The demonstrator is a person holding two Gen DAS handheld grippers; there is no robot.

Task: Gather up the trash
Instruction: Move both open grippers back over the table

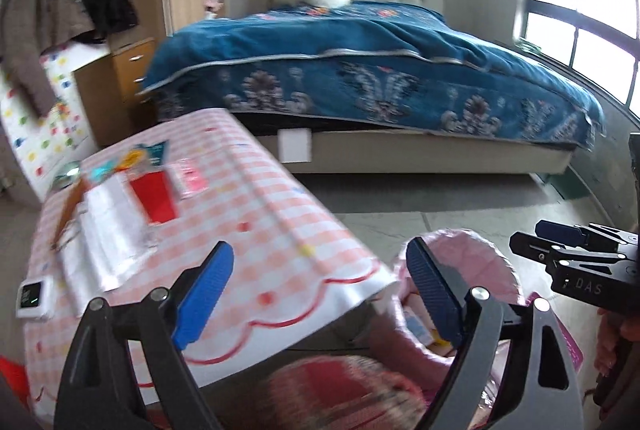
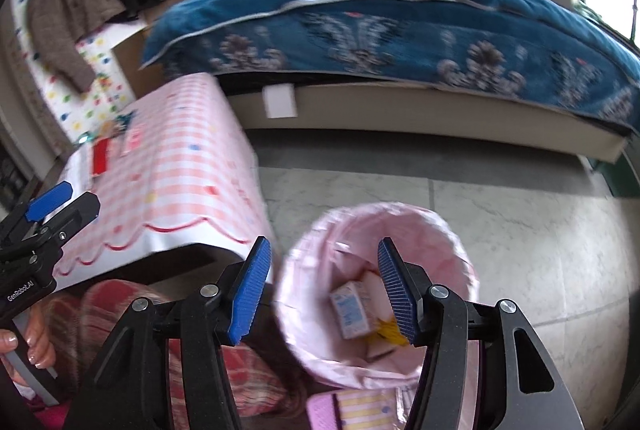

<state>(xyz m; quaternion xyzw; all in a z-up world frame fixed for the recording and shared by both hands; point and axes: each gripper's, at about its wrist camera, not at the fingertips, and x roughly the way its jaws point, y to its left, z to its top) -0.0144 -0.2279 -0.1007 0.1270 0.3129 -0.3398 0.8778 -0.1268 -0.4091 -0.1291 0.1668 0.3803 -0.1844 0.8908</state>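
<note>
A bin lined with a pink bag (image 2: 452, 230) stands on the floor beside the table; it also shows in the left wrist view (image 1: 480, 250). Inside lie a small white and blue carton (image 2: 350, 308) and yellow scraps. My right gripper (image 2: 324, 286) is open and empty, above the bin's left rim. My left gripper (image 1: 320, 294) is open and empty, over the table's near corner. On the pink checked tablecloth (image 1: 260, 198) lie a red packet (image 1: 154, 200), a pink wrapper (image 1: 190, 178), a white sheet (image 1: 104, 226) and teal wrappers (image 1: 148, 154).
A bed with a blue quilt (image 1: 360, 70) stands behind. A small white device (image 1: 34, 298) sits at the table's left edge. Clothes hang at the back left. Grey tiled floor (image 2: 500, 198) lies around the bin. A red checked cloth (image 2: 248, 370) is below my grippers.
</note>
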